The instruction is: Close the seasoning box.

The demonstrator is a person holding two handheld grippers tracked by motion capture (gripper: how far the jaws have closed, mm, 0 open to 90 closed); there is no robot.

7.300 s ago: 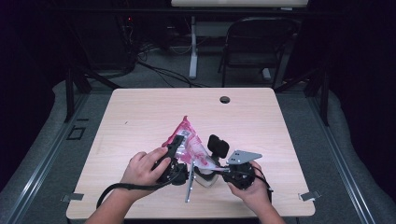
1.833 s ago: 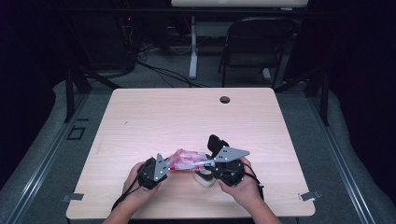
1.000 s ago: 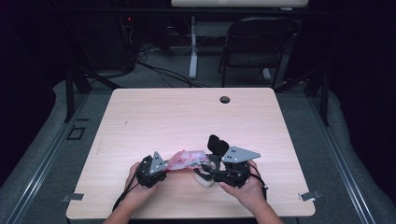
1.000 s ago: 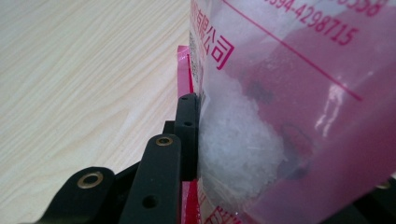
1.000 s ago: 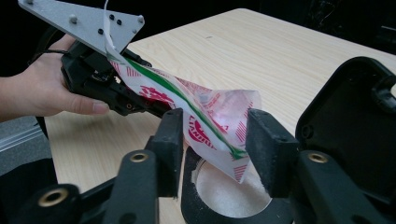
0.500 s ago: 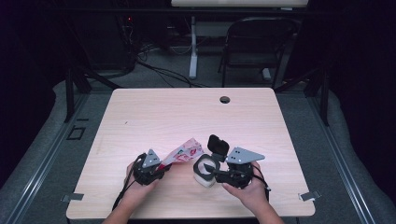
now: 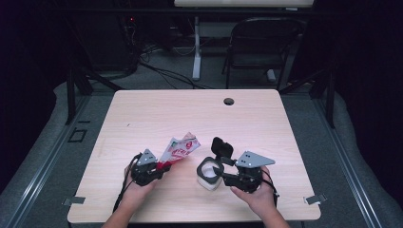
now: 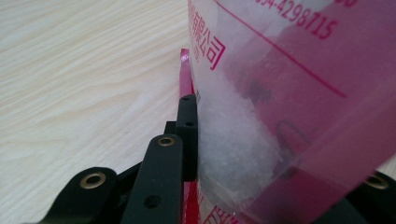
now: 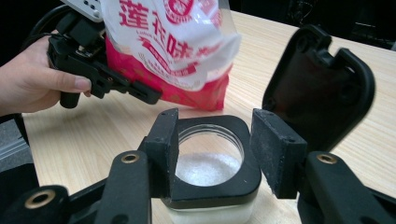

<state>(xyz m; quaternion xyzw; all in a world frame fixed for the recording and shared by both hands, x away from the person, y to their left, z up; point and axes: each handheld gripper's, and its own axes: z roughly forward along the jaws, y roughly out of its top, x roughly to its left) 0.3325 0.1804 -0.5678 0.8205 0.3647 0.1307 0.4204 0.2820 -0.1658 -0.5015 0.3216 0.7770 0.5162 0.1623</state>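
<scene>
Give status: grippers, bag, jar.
Left gripper shut on the red-and-white bag, tilted up. Right gripper around the open jar, jaws just opening, lid flipped back. Nothing in the way.

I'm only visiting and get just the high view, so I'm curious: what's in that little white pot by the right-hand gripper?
Observer: The right gripper view looks down into the pot: white granules lie in it, and its black flip lid stands open.
Operator: And the red bag?
Observer: In the left gripper view the bag is partly see-through, with white crystals inside, and the left gripper is clamped on it.
Operator: Is the other gripper squeezing the pot?
Observer: The right gripper has just been opening its jaws; the pot stands between them.
</scene>
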